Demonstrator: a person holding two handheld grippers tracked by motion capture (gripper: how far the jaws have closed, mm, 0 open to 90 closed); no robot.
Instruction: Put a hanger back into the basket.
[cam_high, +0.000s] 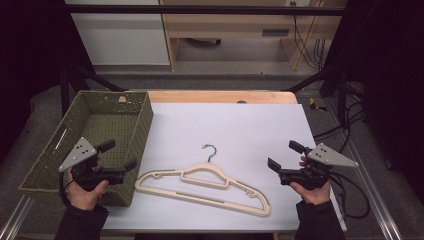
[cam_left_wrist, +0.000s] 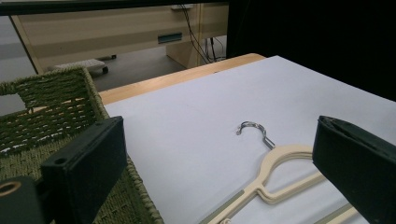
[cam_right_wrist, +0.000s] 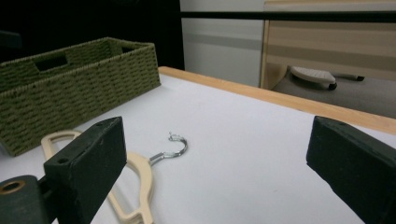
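Fingers (cam_left_wrist: 84, 168) apart; hanger (cam_high: 202, 186) btwn grippers

A white-topped table (cam_high: 240, 125) carries a cream hanger (cam_high: 200, 186) and, seemingly overhanging its left edge, a green woven basket (cam_high: 136, 131).

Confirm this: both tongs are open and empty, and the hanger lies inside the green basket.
Not quite. The left tongs and right tongs are open and empty, but the hanger lies flat on the white table, beside the basket and not in it. The high view shows this.
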